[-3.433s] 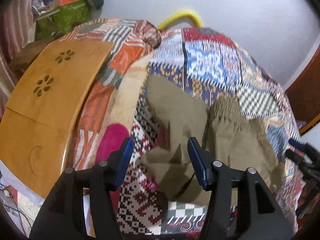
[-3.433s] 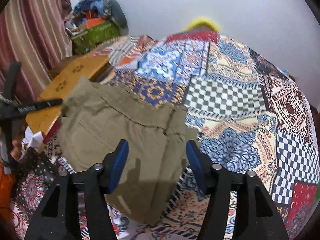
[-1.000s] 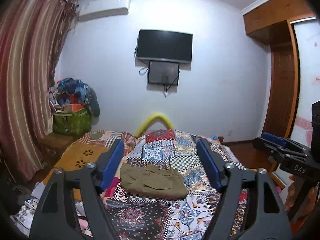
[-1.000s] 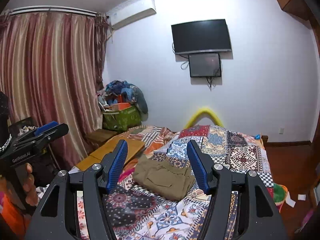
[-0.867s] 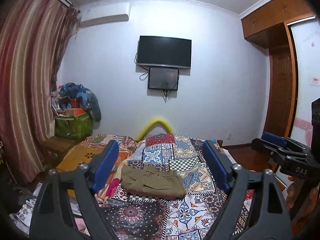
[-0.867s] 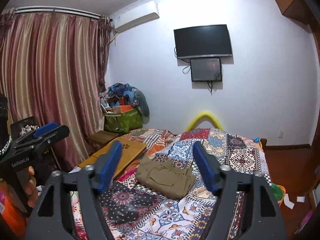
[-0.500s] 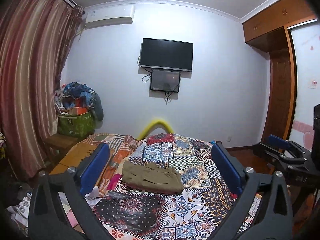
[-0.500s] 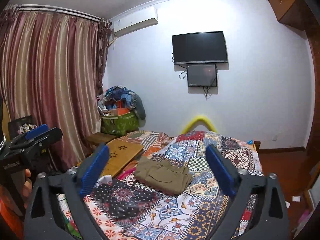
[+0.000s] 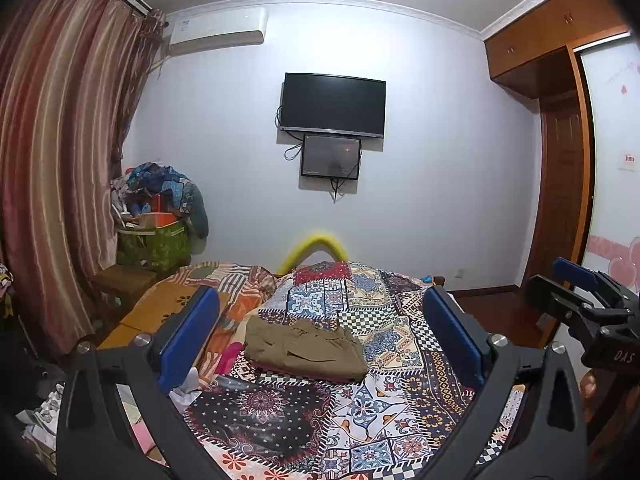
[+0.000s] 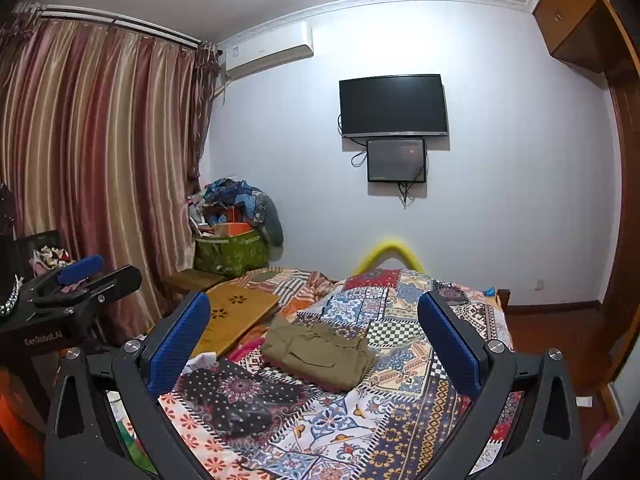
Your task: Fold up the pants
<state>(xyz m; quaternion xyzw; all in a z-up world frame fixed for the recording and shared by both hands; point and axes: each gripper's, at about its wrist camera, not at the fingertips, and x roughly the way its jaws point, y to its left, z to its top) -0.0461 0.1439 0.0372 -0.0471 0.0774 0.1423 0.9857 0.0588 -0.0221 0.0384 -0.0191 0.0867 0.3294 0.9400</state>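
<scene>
The olive-brown pants [image 9: 304, 346] lie folded in a flat bundle on the patchwork quilt [image 9: 360, 408], mid-bed. My left gripper [image 9: 320, 294] is held well back from the bed, level, its blue pads [image 9: 188, 336] spread wide with nothing between them. In the right wrist view the pants [image 10: 320, 354] rest the same way. My right gripper [image 10: 313, 298] is also open and empty, far short of the cloth. Each gripper shows in the other's view: the right gripper [image 9: 580, 300] at the right edge, the left gripper [image 10: 80, 280] at the left edge.
A wooden board [image 10: 236, 312] lies along the bed's left side. A green bag [image 9: 156, 244] piled with clothes stands in the corner by the striped curtain [image 10: 100, 168]. A yellow curved bar [image 9: 316, 244] marks the bed's far end. A wardrobe [image 9: 560, 208] lines the right wall.
Both grippers have drawn back from just above the pants to a level view of the whole room. Their jaws have spread wider over the last second. The pants stay folded on the quilt.
</scene>
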